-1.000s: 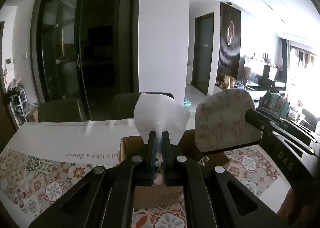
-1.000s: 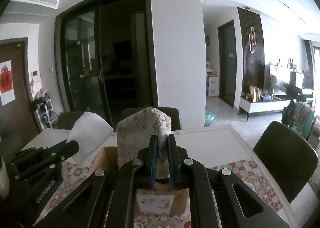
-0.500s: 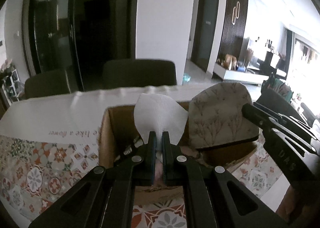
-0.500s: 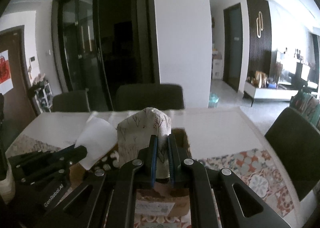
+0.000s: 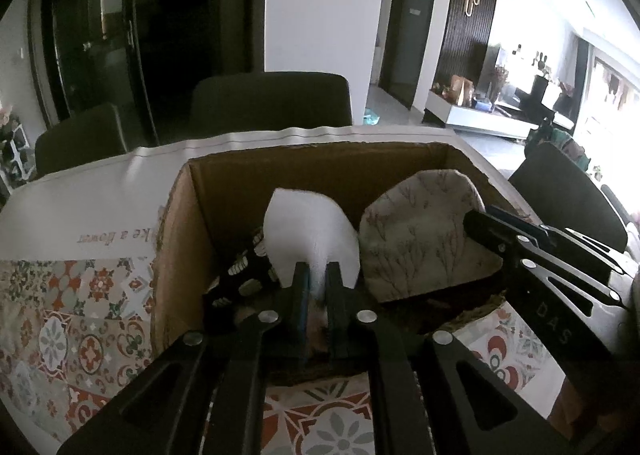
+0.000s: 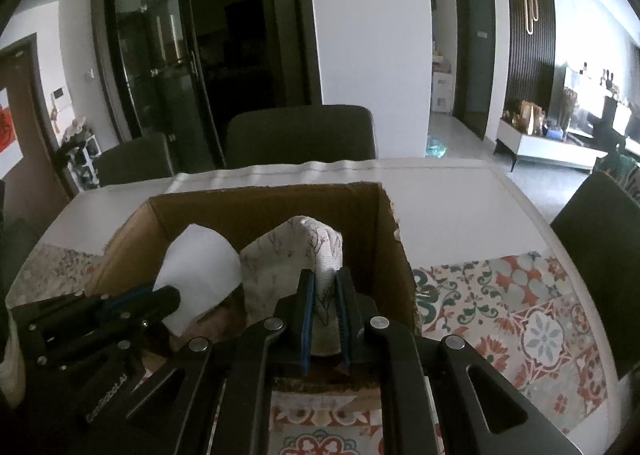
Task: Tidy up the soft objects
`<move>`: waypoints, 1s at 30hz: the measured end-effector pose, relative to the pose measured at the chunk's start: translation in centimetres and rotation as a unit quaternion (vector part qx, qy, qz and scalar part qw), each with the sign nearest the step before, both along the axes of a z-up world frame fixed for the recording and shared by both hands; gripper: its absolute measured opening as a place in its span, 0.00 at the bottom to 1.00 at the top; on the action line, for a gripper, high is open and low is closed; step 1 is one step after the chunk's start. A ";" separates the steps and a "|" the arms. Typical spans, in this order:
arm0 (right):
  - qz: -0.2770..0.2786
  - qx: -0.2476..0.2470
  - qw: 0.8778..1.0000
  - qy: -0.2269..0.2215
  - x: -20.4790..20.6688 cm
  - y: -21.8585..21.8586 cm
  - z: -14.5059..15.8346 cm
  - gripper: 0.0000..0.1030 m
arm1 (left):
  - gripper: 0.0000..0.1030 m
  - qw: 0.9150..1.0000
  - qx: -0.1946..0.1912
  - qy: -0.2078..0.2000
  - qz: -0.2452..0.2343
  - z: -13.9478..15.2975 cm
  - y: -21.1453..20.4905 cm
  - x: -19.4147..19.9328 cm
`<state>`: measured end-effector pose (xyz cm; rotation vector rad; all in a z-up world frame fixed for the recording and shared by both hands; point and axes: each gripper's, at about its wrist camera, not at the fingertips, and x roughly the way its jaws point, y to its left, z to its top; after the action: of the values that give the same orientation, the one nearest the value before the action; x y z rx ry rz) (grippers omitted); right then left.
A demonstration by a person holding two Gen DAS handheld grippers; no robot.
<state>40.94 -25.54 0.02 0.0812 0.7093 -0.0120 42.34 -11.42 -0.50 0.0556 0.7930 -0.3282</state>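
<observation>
White cloth [image 5: 310, 233] pinched in left fingers [image 5: 298, 287] | branch-print cloth [image 6: 316, 255] pinched in right fingers [image 6: 306, 295] | cardboard box [image 5: 320, 163]

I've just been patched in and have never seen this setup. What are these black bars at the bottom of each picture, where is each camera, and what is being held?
The black bars are two hand-held grippers, each with a camera looking along its fingers. One picture comes from the left gripper, pinching a white cloth. The other comes from the right gripper, pinching a floral cloth. Both cloths hang inside an open cardboard box on a table with a patterned tablecloth. Something dark and patterned already lies in the box.
</observation>
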 end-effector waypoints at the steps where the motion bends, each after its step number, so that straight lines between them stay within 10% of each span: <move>1: 0.000 -0.001 1.000 0.002 0.0 0.0 -0.1 0.14 | 0.17 1.000 0.000 0.000 0.000 0.0 0.0 0.0; 5: -0.005 -0.010 1.000 0.000 -0.2 0.2 0.2 0.29 | 0.39 1.000 0.001 -0.008 0.006 0.4 0.2 -0.4; 30: -0.033 -0.023 0.997 -0.073 -13.6 2.1 8.4 0.49 | 0.60 0.988 0.024 -0.127 0.087 9.0 4.5 -14.3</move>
<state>27.39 -23.45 8.44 0.0601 0.5603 -0.0843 28.02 -6.88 8.50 0.0710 0.5486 -0.1326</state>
